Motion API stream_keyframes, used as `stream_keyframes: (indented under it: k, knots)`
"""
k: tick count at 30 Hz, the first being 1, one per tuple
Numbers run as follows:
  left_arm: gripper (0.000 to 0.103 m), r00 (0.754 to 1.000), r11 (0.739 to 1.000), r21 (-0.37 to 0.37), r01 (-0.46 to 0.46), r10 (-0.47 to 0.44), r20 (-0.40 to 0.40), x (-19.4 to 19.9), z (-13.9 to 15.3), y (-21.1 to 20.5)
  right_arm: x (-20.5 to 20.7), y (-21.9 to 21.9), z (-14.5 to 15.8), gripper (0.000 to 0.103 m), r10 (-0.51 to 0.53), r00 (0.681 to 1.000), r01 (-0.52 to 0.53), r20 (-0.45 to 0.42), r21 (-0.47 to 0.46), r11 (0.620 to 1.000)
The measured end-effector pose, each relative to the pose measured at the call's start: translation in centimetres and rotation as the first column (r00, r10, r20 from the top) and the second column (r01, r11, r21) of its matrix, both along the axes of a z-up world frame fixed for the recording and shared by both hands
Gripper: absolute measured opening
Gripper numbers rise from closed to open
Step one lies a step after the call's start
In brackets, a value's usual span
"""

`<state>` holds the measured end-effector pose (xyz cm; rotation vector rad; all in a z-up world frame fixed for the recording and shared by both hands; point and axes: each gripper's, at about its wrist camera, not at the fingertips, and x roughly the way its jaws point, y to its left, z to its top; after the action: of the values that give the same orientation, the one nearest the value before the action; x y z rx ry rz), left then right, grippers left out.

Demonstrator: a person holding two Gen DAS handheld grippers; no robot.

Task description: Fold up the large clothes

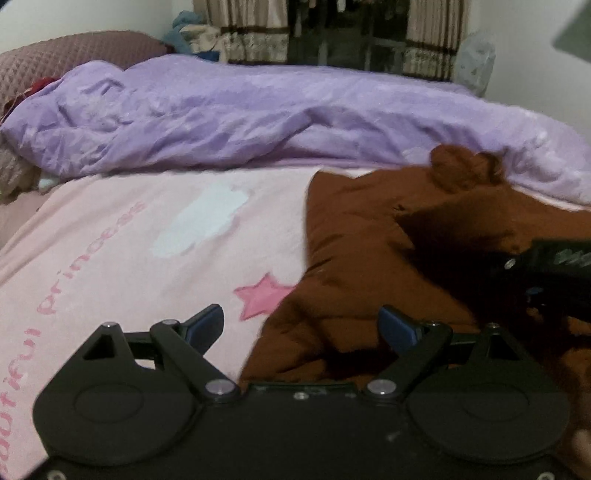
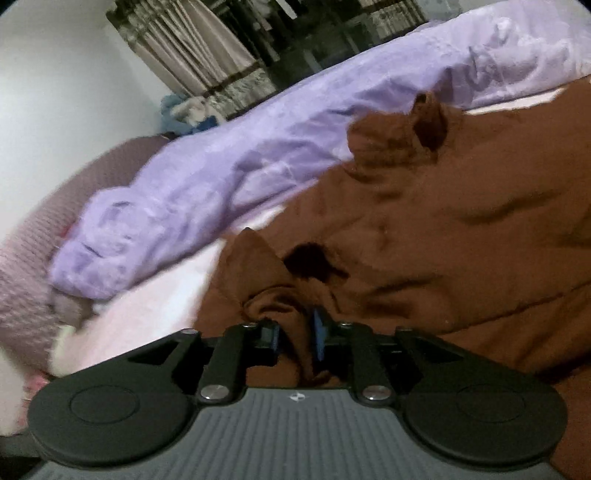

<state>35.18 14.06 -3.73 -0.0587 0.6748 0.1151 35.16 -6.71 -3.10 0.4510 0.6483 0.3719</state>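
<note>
A large brown garment lies rumpled on the pink bedsheet. It also fills the right wrist view. My left gripper is open and empty, hovering over the garment's left edge. My right gripper is shut on a bunched fold of the brown garment between its blue pads. The right gripper's black body shows at the right edge of the left wrist view, over the garment.
A crumpled purple duvet lies along the far side of the bed. A mauve quilted headboard stands at the far left. Curtains and a dark window are behind. The sheet has a pink star and lettering.
</note>
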Motion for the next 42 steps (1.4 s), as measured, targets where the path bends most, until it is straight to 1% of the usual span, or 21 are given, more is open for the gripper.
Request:
stream_keyframes:
  k: [2, 3, 4, 8, 10, 13, 17, 20, 21, 23, 25, 26, 29, 31, 33, 35, 37, 38, 39, 41, 42]
  knots:
    - [0.093, 0.999, 1.000, -0.003, 0.015, -0.014, 0.035, -0.1, 0.8, -1.0, -1.5, -1.3, 1.7, 0.065, 0.023, 0.998, -0.025, 0.059, 0.039, 0.999]
    - [0.093, 0.999, 1.000, -0.006, 0.020, -0.020, 0.050, -0.1, 1.3, -1.5, -2.3, -2.0, 2.5, 0.093, 0.026, 0.994, -0.032, 0.104, 0.055, 0.998]
    - [0.093, 0.998, 1.000, -0.012, 0.021, -0.020, 0.064, -0.1, 1.8, -2.0, -2.9, -2.4, 3.0, 0.097, 0.023, 0.990, -0.033, 0.138, 0.069, 0.997]
    - [0.093, 0.992, 0.999, -0.037, 0.017, -0.013, 0.122, -0.4, 3.8, -3.3, -4.0, -3.4, 3.5, 0.074, 0.004, 0.984, -0.020, 0.181, 0.083, 0.996]
    - [0.093, 0.989, 0.999, -0.041, 0.022, -0.016, 0.148, -0.6, 4.5, -3.8, -4.0, -3.3, 3.2, 0.052, -0.030, 0.980, 0.019, 0.196, 0.060, 0.998]
    - [0.093, 0.983, 0.994, -0.045, 0.098, -0.089, 0.162, 0.2, 4.6, -5.1, -3.5, -4.6, 2.9, 0.038, -0.117, 0.975, 0.122, 0.189, -0.012, 0.992]
    - [0.093, 0.976, 0.990, 0.048, 0.133, -0.139, 0.169, 3.0, 2.4, -7.7, -2.4, -8.4, 2.5, 0.037, -0.260, 0.941, 0.299, 0.216, -0.169, 0.939]
    - [0.095, 0.995, 0.977, 0.203, 0.068, -0.080, 0.054, 6.7, -1.8, -8.7, -0.3, -12.0, 0.6, 0.031, -0.348, 0.918, 0.389, 0.192, -0.255, 0.885]
    - [0.095, 0.995, 0.975, 0.203, 0.096, -0.097, -0.004, 7.7, -3.3, -8.6, 0.8, -13.2, -0.8, 0.010, -0.364, 0.920, 0.390, 0.145, -0.271, 0.880]
    - [0.095, 0.989, 0.971, 0.186, 0.148, -0.147, -0.023, 8.3, -4.5, -8.1, 2.5, -15.6, -3.5, 0.001, -0.342, 0.939, 0.336, 0.017, -0.248, 0.909]
    - [0.095, 0.987, 0.974, 0.159, 0.162, -0.163, -0.010, 8.4, -2.4, -7.7, 2.4, -17.2, -2.3, 0.001, -0.292, 0.956, 0.287, 0.008, -0.199, 0.937]
    - [0.095, 0.984, 0.976, 0.142, 0.165, -0.172, 0.040, 8.4, -0.9, -7.5, 2.3, -17.7, -1.1, 0.003, -0.284, 0.959, 0.282, 0.018, -0.197, 0.939]
    - [0.097, 0.975, 0.972, 0.205, 0.116, -0.151, 0.163, 9.5, 1.7, -7.7, 2.0, -19.2, 2.4, 0.012, -0.327, 0.934, 0.354, 0.144, -0.254, 0.900]
    - [0.097, 0.976, 0.964, 0.242, 0.107, -0.149, 0.160, 11.6, 1.0, -7.5, 3.4, -20.4, 2.9, 0.012, -0.367, 0.914, 0.403, 0.174, -0.293, 0.867]
    - [0.097, 0.976, 0.958, 0.242, 0.156, -0.187, 0.110, 14.1, -1.5, -6.7, 5.8, -21.6, 1.4, 0.012, -0.378, 0.917, 0.398, 0.125, -0.326, 0.857]
    - [0.103, 0.993, 0.958, 0.263, 0.111, -0.120, 0.017, 16.6, -4.6, -5.6, 8.1, -22.9, -1.4, 0.011, -0.390, 0.919, 0.380, 0.050, -0.369, 0.848]
    - [0.103, 0.995, 0.985, 0.143, 0.093, -0.098, 0.033, 17.3, -5.7, -4.0, 8.7, -23.3, -3.2, 0.012, -0.382, 0.921, 0.385, 0.081, -0.361, 0.850]
    - [0.103, 0.995, 0.988, 0.121, 0.096, -0.099, 0.016, 17.5, -5.1, -3.7, 8.5, -23.2, -3.1, 0.012, -0.377, 0.922, 0.381, 0.085, -0.363, 0.850]
    - [0.103, 0.994, 0.986, 0.129, 0.101, -0.104, 0.014, 17.3, -4.4, -3.5, 8.0, -23.1, -2.5, 0.012, -0.375, 0.923, 0.379, 0.082, -0.362, 0.852]
    - [0.103, 0.994, 0.967, 0.237, 0.092, -0.105, 0.043, 16.2, -3.1, -3.5, 6.7, -22.9, -0.5, 0.023, -0.366, 0.927, 0.373, 0.088, -0.346, 0.861]
    - [0.103, 0.993, 0.952, 0.297, 0.071, -0.096, 0.069, 15.1, -2.3, -3.1, 5.5, -22.7, 0.4, 0.037, -0.342, 0.934, 0.357, 0.106, -0.338, 0.871]
